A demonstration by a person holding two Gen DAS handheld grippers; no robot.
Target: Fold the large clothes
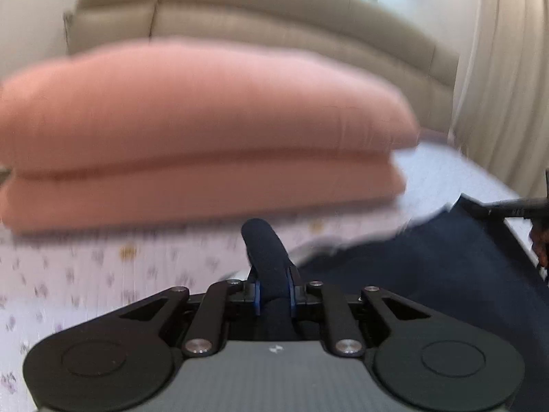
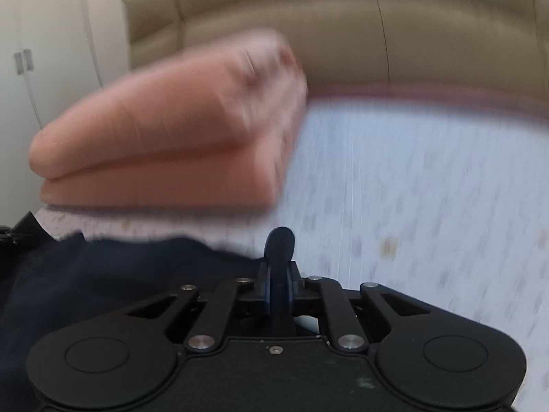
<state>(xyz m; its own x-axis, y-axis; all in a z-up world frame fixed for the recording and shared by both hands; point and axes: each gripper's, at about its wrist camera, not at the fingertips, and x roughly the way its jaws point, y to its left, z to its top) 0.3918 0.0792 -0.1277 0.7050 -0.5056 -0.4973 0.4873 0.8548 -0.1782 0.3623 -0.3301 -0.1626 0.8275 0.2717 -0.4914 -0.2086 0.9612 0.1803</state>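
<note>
Both views evenly lit, soft indoor light, no hard shadows, no glare. Brightest patch above beige sofa (image 1: 274, 24) at upper right of left wrist view. Heavy motion blur on folded pink blanket (image 1: 192, 130) and floral sheet (image 1: 103, 267) below it; sheet print smeared into streaks. Right wrist view blurrier still: blanket edge (image 2: 267, 79) doubled. Gripper bodies nearest lens sharp. Fisheye bends sofa into arc; black vignette in corners.

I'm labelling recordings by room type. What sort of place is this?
Most likely a bedroom at home. A padded beige headboard stands behind a bed covered by a floral sheet, a folded pink blanket lies on it, and pale curtains hang at one side.
</note>
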